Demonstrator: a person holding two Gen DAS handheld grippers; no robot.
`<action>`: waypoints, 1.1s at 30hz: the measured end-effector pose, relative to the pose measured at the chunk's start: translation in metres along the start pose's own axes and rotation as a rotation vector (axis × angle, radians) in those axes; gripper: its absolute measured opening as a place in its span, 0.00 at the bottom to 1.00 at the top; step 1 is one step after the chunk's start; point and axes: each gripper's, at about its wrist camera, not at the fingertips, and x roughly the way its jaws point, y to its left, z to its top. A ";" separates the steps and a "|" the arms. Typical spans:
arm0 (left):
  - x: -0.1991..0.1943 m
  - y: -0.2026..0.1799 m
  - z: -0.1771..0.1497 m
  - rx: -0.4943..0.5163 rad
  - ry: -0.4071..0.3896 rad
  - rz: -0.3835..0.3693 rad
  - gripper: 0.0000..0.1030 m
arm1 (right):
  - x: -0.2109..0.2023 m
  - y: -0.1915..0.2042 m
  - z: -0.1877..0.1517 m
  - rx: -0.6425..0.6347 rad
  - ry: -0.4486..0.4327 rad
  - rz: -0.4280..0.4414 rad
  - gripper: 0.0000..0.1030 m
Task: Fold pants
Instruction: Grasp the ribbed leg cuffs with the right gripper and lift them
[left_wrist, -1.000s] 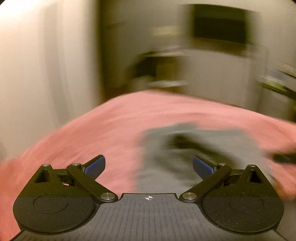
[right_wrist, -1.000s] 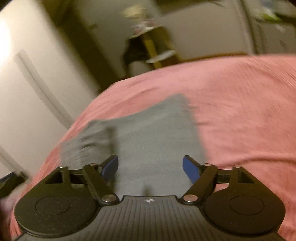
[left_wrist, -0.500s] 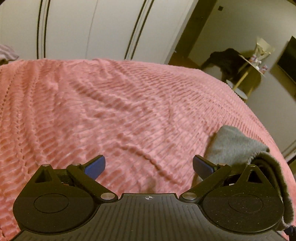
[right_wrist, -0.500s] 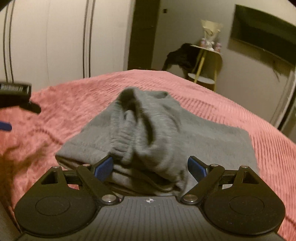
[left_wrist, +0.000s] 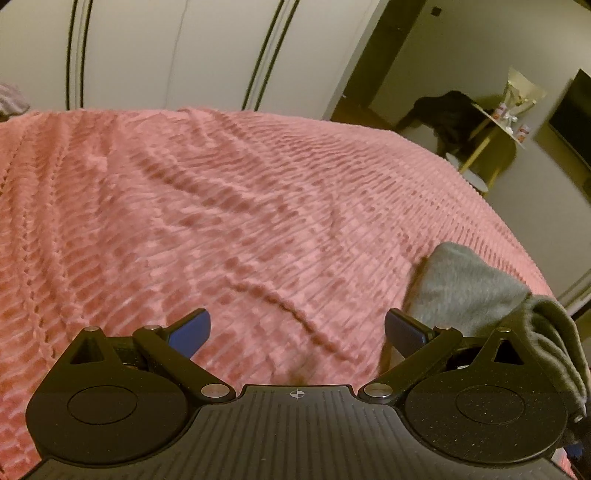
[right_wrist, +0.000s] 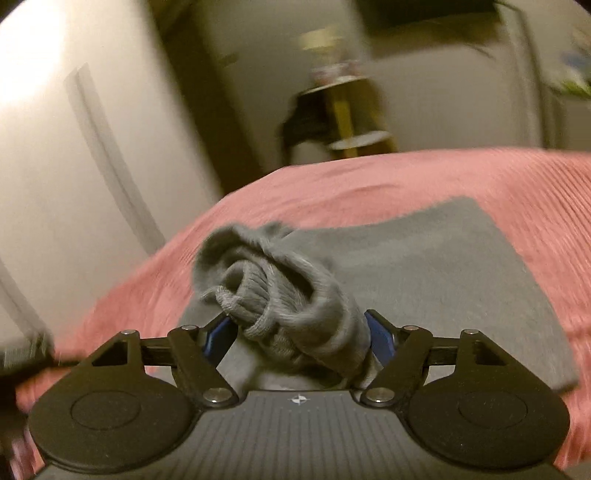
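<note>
Grey pants (right_wrist: 424, 273) lie partly folded on a pink ribbed bedspread (right_wrist: 388, 177). In the right wrist view my right gripper (right_wrist: 299, 334) is shut on a bunched, ribbed end of the pants (right_wrist: 266, 280), which rises between the blue pads. In the left wrist view my left gripper (left_wrist: 295, 330) is open and empty above the bedspread (left_wrist: 221, 206). The pants (left_wrist: 465, 284) show at its right edge, beside and partly behind the right finger.
White wardrobe doors (left_wrist: 166, 51) stand behind the bed. A yellow side table (left_wrist: 491, 140) with dark cloth draped on it stands past the bed's far right corner, also in the right wrist view (right_wrist: 343, 110). A dark screen (left_wrist: 569, 118) hangs on the right wall.
My right gripper has closed on the bunched end of the pants and the view has swung. My left gripper stays open, nearly still.
</note>
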 end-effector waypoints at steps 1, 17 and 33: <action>-0.001 -0.001 0.000 0.002 -0.001 -0.001 1.00 | -0.002 -0.009 0.002 0.061 -0.021 -0.027 0.72; 0.003 -0.005 -0.001 0.026 0.024 0.007 1.00 | 0.024 -0.053 0.009 0.261 0.090 -0.041 0.89; 0.010 -0.015 -0.007 0.080 0.058 -0.012 1.00 | 0.003 -0.064 0.054 0.385 0.000 0.103 0.40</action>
